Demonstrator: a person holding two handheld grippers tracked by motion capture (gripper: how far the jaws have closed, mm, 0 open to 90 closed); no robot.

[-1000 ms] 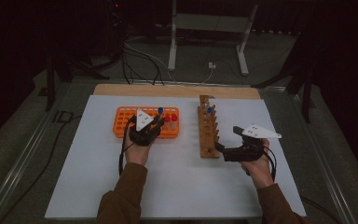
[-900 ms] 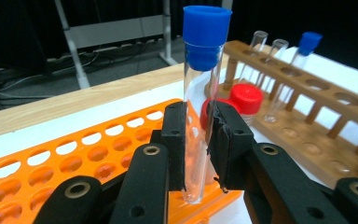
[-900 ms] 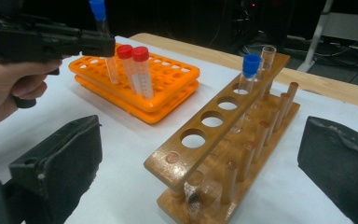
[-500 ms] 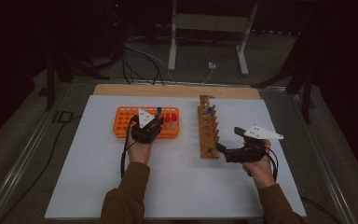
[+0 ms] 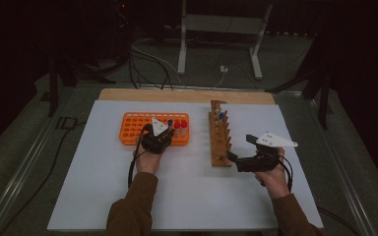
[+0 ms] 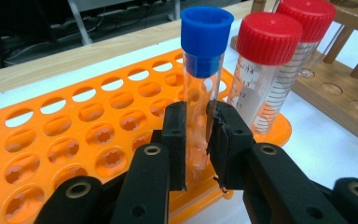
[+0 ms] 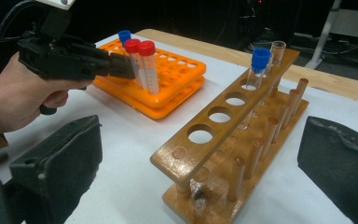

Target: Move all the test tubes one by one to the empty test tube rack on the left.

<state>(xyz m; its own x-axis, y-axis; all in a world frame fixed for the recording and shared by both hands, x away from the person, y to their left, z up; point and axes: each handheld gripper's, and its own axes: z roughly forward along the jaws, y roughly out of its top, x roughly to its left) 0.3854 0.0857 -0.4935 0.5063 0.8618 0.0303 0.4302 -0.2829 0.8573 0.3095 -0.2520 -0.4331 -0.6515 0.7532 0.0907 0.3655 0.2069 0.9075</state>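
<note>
The left gripper has its fingers clenched on the blue-capped tube, upright in the orange rack. The right gripper gapes released around the wooden rack's near end.

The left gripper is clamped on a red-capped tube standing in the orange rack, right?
Not quite: the left gripper is clamped on the blue-capped tube standing in the orange rack. The left gripper view shows the two red-capped tubes standing free beside it.
</note>
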